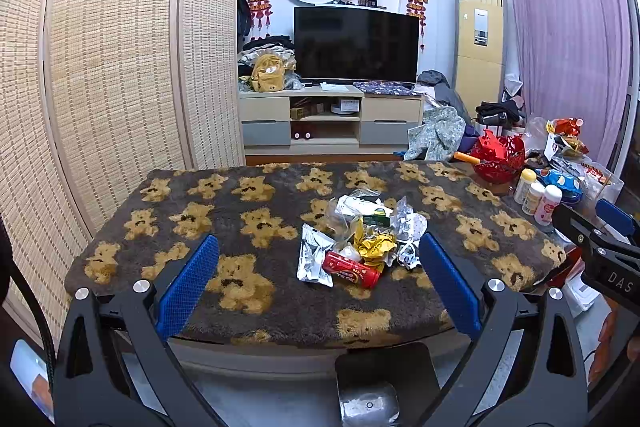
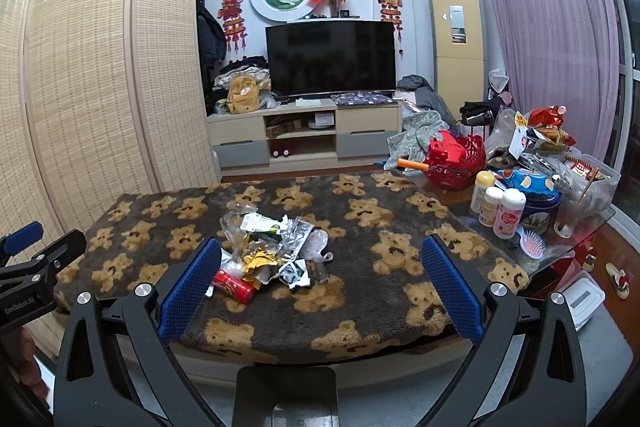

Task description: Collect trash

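Note:
A heap of trash (image 1: 366, 235) lies on the teddy-bear cloth of the table (image 1: 256, 223): a red can (image 1: 351, 269), a silver foil pouch (image 1: 314, 259), a crumpled yellow wrapper (image 1: 376, 245) and clear plastic bags. In the right wrist view the heap (image 2: 272, 247) lies left of centre, with the red can (image 2: 232, 285) at its front. My left gripper (image 1: 320, 259) is open and empty, held before the table's near edge. My right gripper (image 2: 320, 259) is open and empty, also short of the heap. The right gripper also shows at the right edge of the left wrist view (image 1: 600, 247).
A dark bin (image 1: 384, 383) stands on the floor below the table's near edge. A red basket (image 2: 456, 159), bottles (image 2: 504, 211), a blue tin (image 2: 538, 203) and snack bags crowd the table's right end. A folding screen (image 1: 112, 67) stands to the left.

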The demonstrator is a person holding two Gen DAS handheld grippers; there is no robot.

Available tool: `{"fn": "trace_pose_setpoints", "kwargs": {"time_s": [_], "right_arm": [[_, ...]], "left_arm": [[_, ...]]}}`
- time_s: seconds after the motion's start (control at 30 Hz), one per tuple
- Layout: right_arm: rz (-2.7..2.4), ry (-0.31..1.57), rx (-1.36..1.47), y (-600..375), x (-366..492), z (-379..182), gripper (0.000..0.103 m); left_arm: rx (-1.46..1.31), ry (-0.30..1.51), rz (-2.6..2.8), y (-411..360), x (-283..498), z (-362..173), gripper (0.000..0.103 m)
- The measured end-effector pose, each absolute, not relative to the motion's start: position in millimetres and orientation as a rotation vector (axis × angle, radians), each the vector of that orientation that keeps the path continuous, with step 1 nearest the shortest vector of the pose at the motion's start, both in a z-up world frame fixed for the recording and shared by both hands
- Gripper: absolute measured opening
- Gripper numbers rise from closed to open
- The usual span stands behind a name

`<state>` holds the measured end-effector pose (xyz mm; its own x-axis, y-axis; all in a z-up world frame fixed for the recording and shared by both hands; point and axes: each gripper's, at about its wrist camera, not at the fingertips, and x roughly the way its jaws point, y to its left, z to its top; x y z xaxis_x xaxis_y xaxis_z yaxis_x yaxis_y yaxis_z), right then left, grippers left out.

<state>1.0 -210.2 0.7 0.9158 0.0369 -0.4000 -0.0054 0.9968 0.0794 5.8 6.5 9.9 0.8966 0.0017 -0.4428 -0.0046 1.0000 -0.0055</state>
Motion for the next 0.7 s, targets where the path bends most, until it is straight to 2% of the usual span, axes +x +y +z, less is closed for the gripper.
{"fn": "trace_pose_setpoints", "kwargs": {"time_s": [0.7], "right_arm": [[0.022, 0.412, 0.087, -214.0, -0.5, -0.3, 0.100]], "left_arm": [[-0.003, 0.458, 0.001, 4.2, -2.0, 21.2, 0.095]]}}
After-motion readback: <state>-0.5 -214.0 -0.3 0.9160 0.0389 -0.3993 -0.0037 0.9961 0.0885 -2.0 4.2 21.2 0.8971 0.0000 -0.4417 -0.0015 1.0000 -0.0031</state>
